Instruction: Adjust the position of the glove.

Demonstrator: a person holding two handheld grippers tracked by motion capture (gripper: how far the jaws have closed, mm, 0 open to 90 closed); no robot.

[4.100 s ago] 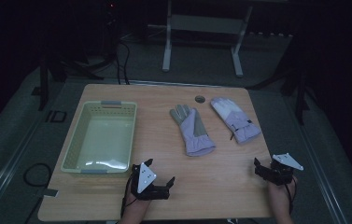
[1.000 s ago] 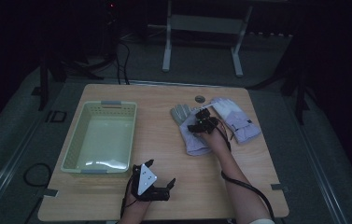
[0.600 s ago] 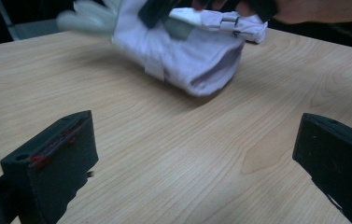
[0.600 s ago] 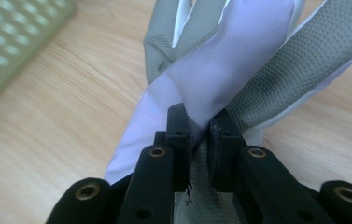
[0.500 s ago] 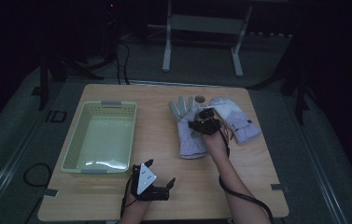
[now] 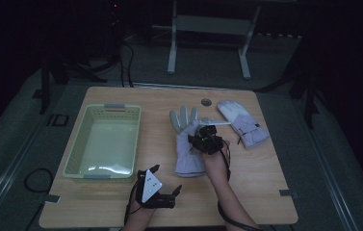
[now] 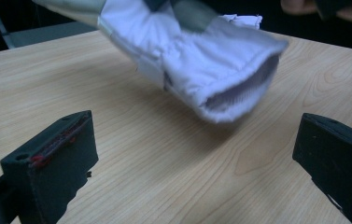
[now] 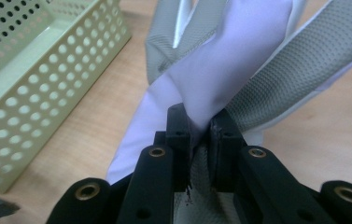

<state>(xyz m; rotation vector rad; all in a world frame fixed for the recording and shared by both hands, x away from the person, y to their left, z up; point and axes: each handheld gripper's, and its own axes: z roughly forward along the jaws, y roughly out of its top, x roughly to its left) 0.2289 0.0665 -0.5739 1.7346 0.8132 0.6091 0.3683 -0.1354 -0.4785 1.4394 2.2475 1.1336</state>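
Observation:
A pale lilac glove with grey fingers (image 6: 185, 149) lies mid-table, and my right gripper (image 6: 203, 139) is shut on its palm. In the right gripper view the jaws pinch a fold of the glove's fabric (image 8: 229, 60) and pull it up. The glove's open cuff (image 7: 232, 79) hangs raised off the wood in the left gripper view. My left gripper (image 6: 165, 179) rests near the front edge, open and holding nothing, with its jaws (image 7: 197, 144) spread wide toward that cuff. A second, matching glove (image 6: 244, 124) lies flat to the right.
A pale green perforated basket (image 6: 75, 149) stands at the table's left with nothing in it; its wall (image 8: 33, 88) is close to the held glove. A small round disc (image 6: 206, 102) sits at the far edge. A metal stand is behind the table.
The right gripper came from the table's front right corner to the glove and shut on it. Over the last second it drew slightly toward me, lifting the glove. The left gripper stayed put.

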